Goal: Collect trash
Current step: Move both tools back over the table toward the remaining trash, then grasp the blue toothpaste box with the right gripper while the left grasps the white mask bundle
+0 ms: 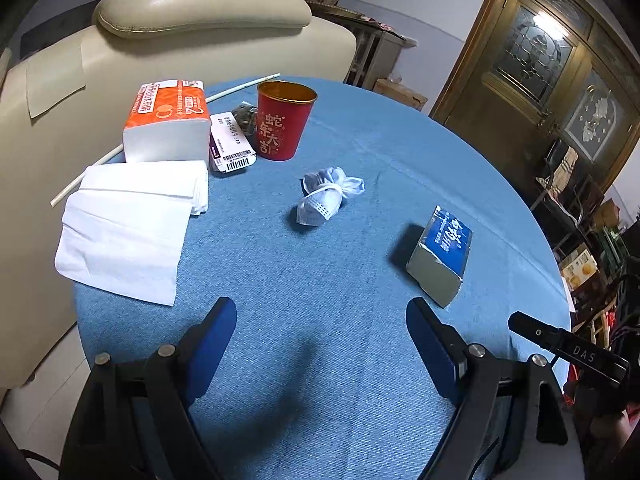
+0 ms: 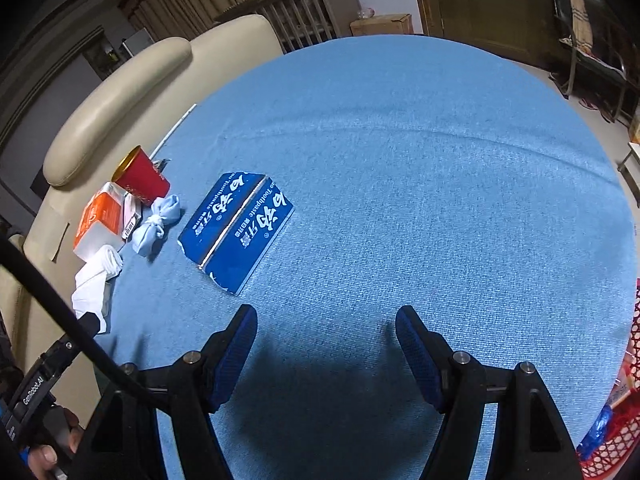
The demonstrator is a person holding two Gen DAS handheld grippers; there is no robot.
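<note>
Over on your left wrist view, your left gripper [image 1: 321,316] sits at the bottom of the frame with its jaws spread wide and nothing between them, only blue tablecloth [image 1: 360,152] below. Dead centre lies a crumpled face mask [image 1: 326,196], and to the right of it, just above your right-hand finger, the blue toothpaste box [image 1: 442,254]. Up at the upper left stands a red paper cup [image 1: 283,120], upright, with an orange tissue pack [image 1: 168,120] beside it and loose white tissues [image 1: 132,220] spilling over the left edge of the table; a cream armchair [image 1: 192,20] fills the background. Now your right wrist view: your right gripper [image 2: 326,316] is also parted, holding nothing, its shadow on the cloth beneath. The toothpaste box [image 2: 236,230] lies flattened left of centre, just above your left-hand finger, apart from it. The mask [image 2: 156,224] sits further left, the cup [image 2: 141,178] beyond it, tilted in this lens, and a red mesh basket [image 2: 616,432] peeks in at the lower right corner
</note>
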